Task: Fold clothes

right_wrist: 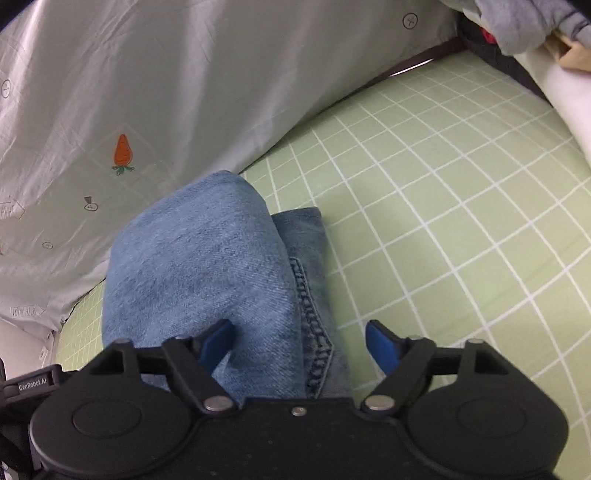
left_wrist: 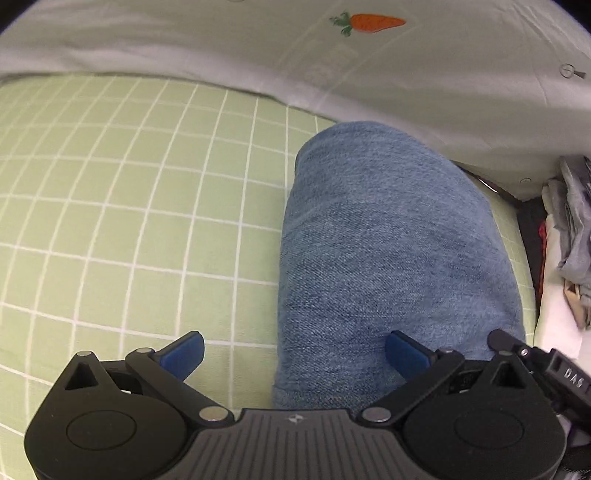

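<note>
Folded blue jeans (left_wrist: 391, 251) lie as a thick bundle on a green checked bed sheet (left_wrist: 129, 221). My left gripper (left_wrist: 295, 354) is open over the near left edge of the bundle; its right pad (left_wrist: 404, 350) rests on the denim and its left pad (left_wrist: 184, 352) is over the sheet. In the right wrist view the jeans (right_wrist: 199, 266) show a stitched seam on their right side. My right gripper (right_wrist: 301, 341) is open and straddles the bundle's near right edge, left pad (right_wrist: 216, 341) on the denim, right pad (right_wrist: 382, 343) over the sheet (right_wrist: 461, 229).
A pale quilt (left_wrist: 258, 48) printed with carrots (left_wrist: 369, 22) lies behind the jeans and the quilt (right_wrist: 166, 92) fills the left of the right wrist view. A pile of other clothes (left_wrist: 569, 251) lies on the right, and the pile (right_wrist: 524, 33) fills the top right corner.
</note>
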A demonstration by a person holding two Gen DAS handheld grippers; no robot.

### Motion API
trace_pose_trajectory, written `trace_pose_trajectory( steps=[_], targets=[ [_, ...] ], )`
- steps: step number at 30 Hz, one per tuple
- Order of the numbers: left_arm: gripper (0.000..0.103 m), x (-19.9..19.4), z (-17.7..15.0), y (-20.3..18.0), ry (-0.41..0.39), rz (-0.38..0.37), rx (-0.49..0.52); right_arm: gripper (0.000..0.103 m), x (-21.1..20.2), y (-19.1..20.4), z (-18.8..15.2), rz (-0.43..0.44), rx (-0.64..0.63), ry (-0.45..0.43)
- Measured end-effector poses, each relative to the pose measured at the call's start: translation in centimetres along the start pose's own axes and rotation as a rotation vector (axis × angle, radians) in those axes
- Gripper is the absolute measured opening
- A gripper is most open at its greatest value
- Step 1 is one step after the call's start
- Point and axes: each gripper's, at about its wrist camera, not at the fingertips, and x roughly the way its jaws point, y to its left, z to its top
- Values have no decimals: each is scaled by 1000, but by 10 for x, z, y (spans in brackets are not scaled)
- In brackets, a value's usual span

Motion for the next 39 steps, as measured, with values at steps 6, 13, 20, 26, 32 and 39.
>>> trace_pose_trajectory(
  steps=[6,13,20,26,32,39],
  targets=[
    [98,27,11,-5,58,-99,-34,84,3,2,-8,75,66,8],
    [58,9,-3,-23,12,-94,-6,37,-19,17,-29,124,117,-29],
    [44,-35,-37,-24,47,-113,91,35,-58,37,-64,132,156,-83],
    [43,-70,-72,-25,71,-147,275,34,-113,59,-122,63,181,-186],
    [43,-93,-106,-17,104,-157,420,34,-145,74,-193,7,308,-303],
    [42,-91,-136,-15,173,-158,521,34,-162,87,-241,-90,324,-347]
  ],
)
